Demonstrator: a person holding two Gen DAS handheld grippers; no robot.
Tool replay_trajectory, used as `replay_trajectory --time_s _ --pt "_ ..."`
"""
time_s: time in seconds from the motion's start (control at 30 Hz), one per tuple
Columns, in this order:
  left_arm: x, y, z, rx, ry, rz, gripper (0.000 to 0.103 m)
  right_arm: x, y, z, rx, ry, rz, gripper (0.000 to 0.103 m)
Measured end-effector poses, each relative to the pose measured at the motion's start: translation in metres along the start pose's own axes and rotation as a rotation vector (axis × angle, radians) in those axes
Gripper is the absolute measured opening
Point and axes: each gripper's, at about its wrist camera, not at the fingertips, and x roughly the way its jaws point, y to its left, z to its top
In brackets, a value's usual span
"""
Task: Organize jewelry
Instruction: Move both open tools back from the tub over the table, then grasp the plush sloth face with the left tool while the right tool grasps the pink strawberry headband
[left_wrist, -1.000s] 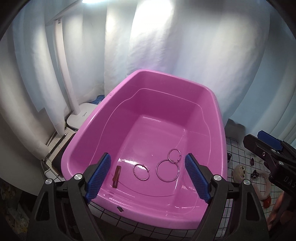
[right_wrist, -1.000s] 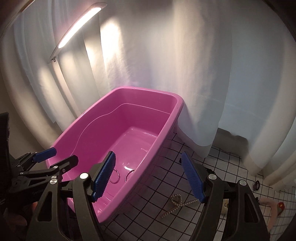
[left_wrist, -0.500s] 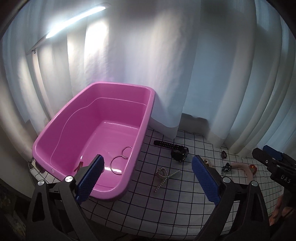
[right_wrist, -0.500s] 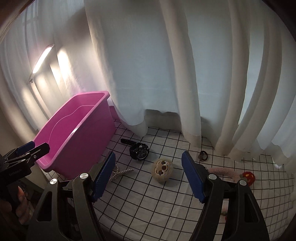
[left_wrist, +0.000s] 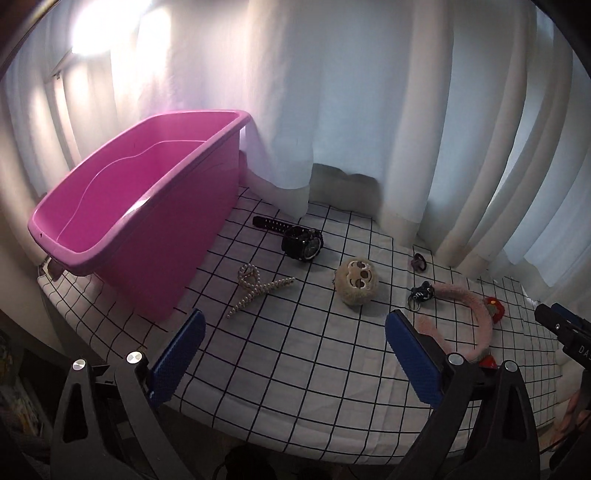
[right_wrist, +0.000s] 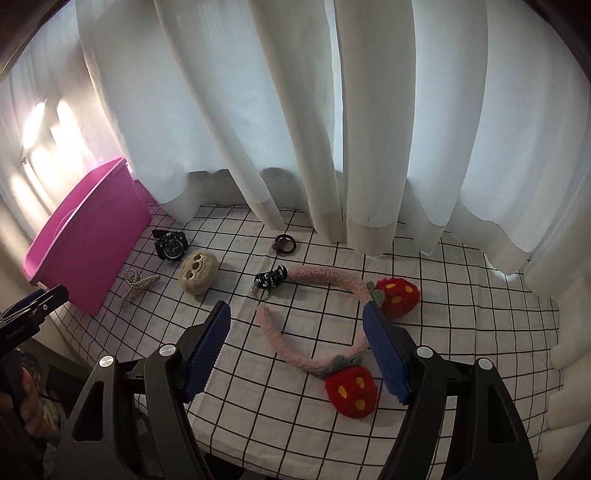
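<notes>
Jewelry and hair items lie on a checked cloth (left_wrist: 314, 369). From left to right in the left wrist view I see a pearl hair claw (left_wrist: 258, 290), a black watch (left_wrist: 303, 242), a fuzzy beige face clip (left_wrist: 356, 282), a black keyring charm (left_wrist: 421, 291) and a pink headband (left_wrist: 476, 306). My left gripper (left_wrist: 295, 321) hangs wide open above the cloth's near edge, holding nothing. My right gripper (right_wrist: 296, 312) is open above the pink headband (right_wrist: 325, 275) with its red strawberries (right_wrist: 400, 295). Its pads press on nothing.
A pink tub (left_wrist: 140, 236) stands at the left end of the cloth. White curtains hang close behind everything. A dark hair tie (right_wrist: 284, 243) lies near the curtain hem. A white cushioned edge (right_wrist: 569, 369) borders the right. A hand (right_wrist: 26, 402) holds the left gripper's handle.
Both views have swung right, away from the tub's inside with its rings and onto the checked cloth. The left jaws have spread wider. The right jaws keep the same gap.
</notes>
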Motion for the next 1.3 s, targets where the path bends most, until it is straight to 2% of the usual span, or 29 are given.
replay_trajectory --time_s 0.13,0.47,0.83,1.13,1.3 --pt "0.022 -0.019 -0.008 -0.004 0.038 0.012 0.096 0.015 -0.023 -0.009 0.001 0.032 -0.010 0.071" --pt "0.090 -0.047 0.003 0.051 0.095 0.016 0.096 0.064 -0.059 -0.024 0.138 0.106 -0.041 0.071" --pt "0.166 -0.056 0.021 0.064 0.142 0.001 0.096 0.114 -0.071 -0.028 0.224 0.173 -0.101 0.071" --pt "0.195 -0.073 0.023 0.114 0.168 -0.026 0.096 0.134 -0.073 -0.026 0.235 0.186 -0.153 0.071" --pt "0.210 -0.077 0.021 0.139 0.185 -0.016 0.096 0.147 -0.071 -0.027 0.226 0.212 -0.197 0.071"
